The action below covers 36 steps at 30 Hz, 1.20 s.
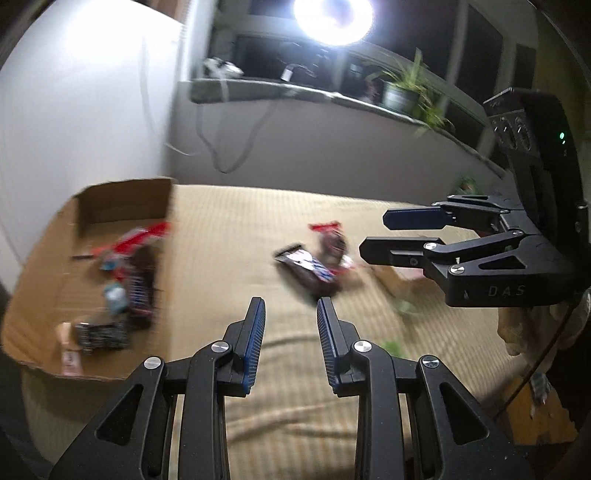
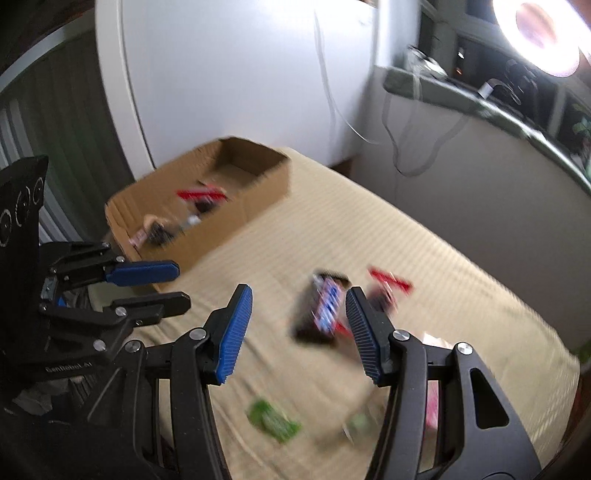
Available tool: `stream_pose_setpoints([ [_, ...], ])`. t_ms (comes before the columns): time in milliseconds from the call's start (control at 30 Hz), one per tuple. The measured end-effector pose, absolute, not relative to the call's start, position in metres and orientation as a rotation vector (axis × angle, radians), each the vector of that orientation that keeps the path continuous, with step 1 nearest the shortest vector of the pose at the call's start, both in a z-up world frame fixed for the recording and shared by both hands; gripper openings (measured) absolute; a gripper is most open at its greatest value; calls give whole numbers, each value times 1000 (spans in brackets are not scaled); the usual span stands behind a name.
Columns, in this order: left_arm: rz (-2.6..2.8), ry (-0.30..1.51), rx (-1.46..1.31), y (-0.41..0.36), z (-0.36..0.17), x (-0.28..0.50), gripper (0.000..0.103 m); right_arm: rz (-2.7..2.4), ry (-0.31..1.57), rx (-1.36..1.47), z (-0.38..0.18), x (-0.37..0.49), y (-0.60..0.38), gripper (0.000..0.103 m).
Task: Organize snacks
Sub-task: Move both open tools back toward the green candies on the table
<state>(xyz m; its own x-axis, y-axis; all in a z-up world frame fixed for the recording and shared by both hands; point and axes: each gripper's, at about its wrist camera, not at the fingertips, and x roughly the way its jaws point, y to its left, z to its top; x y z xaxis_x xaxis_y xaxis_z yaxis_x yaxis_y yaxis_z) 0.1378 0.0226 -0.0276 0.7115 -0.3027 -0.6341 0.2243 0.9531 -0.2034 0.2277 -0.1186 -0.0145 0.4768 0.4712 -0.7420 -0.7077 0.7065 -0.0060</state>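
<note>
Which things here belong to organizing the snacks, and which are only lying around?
For the job: cardboard box, dark snack bar, red-ended packet, green packet.

Lying about: potted plant, ring lamp, cables.

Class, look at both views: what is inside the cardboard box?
Inside the cardboard box lie several blurred snack packets, some red-edged, some dark. Its near wall hides part of the floor in the right wrist view, so an exact count is impossible.

A home bedroom: a bed [image 1: 295,369] with a ribbed beige cover, a stone windowsill [image 1: 332,96] at the far side holding a potted plant [image 1: 402,92], dark windows behind.
</note>
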Motion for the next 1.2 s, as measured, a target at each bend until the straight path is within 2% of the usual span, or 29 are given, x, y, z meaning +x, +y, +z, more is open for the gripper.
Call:
stream_pose_setpoints([
  [333, -469, 808, 16, -36, -48, 136, 27, 642, 920, -257, -57, 215, -191, 55],
  [600, -530, 873, 132, -64, -67, 140, 28, 617, 985, -200, -82, 213, -212, 55],
  [633, -540, 878, 144, -67, -69, 139, 31, 618, 991, -195, -84, 214, -211, 55],
  [667, -548, 882, 160, -70, -71, 140, 39, 619, 995, -191, -86, 216, -212, 55],
  [733, -550, 891, 180, -72, -74, 143, 44, 623, 1003, -193, -90, 219, -209, 55],
  [867, -562, 910, 216, -75, -81, 144, 44, 628, 1010, -195, -96, 222, -204, 48],
  [1033, -561, 904, 261, -77, -87, 145, 44, 629, 1012, -197, -100, 227, -199, 45],
  [1200, -566, 893, 247, -75, -87, 148, 30, 626, 1007, -220, -101, 227, -193, 44],
])
